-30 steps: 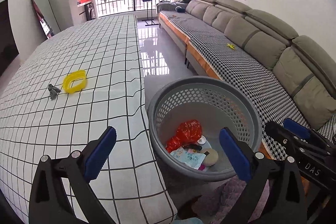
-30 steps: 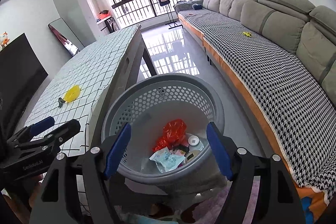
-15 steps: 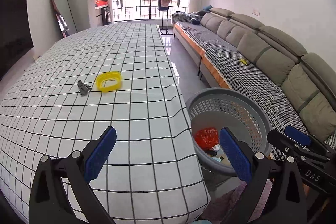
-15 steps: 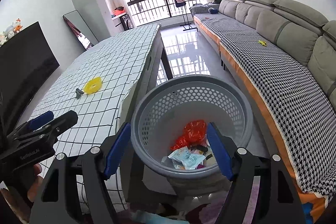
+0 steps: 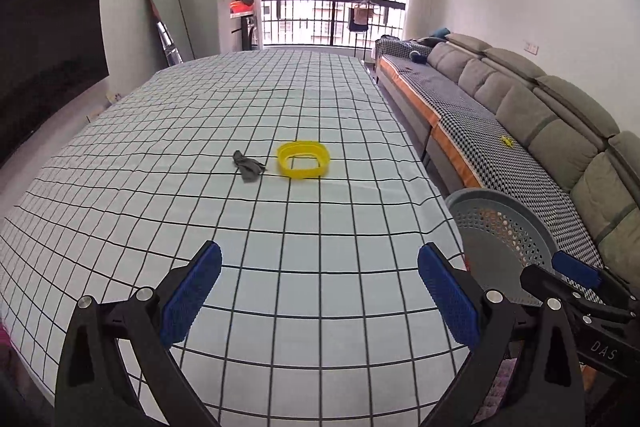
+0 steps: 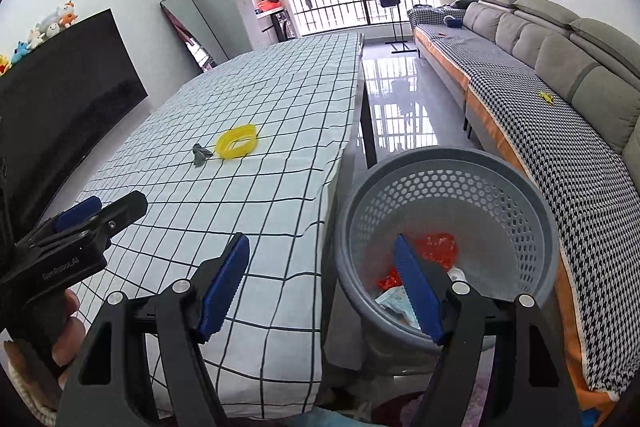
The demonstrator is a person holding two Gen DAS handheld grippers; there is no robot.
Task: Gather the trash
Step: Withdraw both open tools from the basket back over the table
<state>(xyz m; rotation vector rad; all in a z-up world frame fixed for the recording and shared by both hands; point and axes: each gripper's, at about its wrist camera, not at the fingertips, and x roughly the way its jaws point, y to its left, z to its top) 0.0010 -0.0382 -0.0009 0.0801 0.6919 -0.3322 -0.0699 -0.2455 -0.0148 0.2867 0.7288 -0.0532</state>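
My left gripper (image 5: pixel 318 291) was spread wide and empty above the near end of the checked table (image 5: pixel 160 227). Ahead of it and slightly to its left lay the grey scrap (image 5: pixel 248 166), a small crumpled thing whose longer side ran roughly away from me. Just to its right, near but not touching as far as I could tell, sat the yellow ring (image 5: pixel 304 159), its wider span running across my view. Both were well out of reach. Further right, off the table's edge, my right gripper (image 6: pixel 320 283) was also spread and empty, straddling the table corner and the grey basket (image 6: pixel 516 187), which held a red wrapper (image 6: pixel 432 247) and other litter. I judged my left hand the nearer for the reach straight forward.
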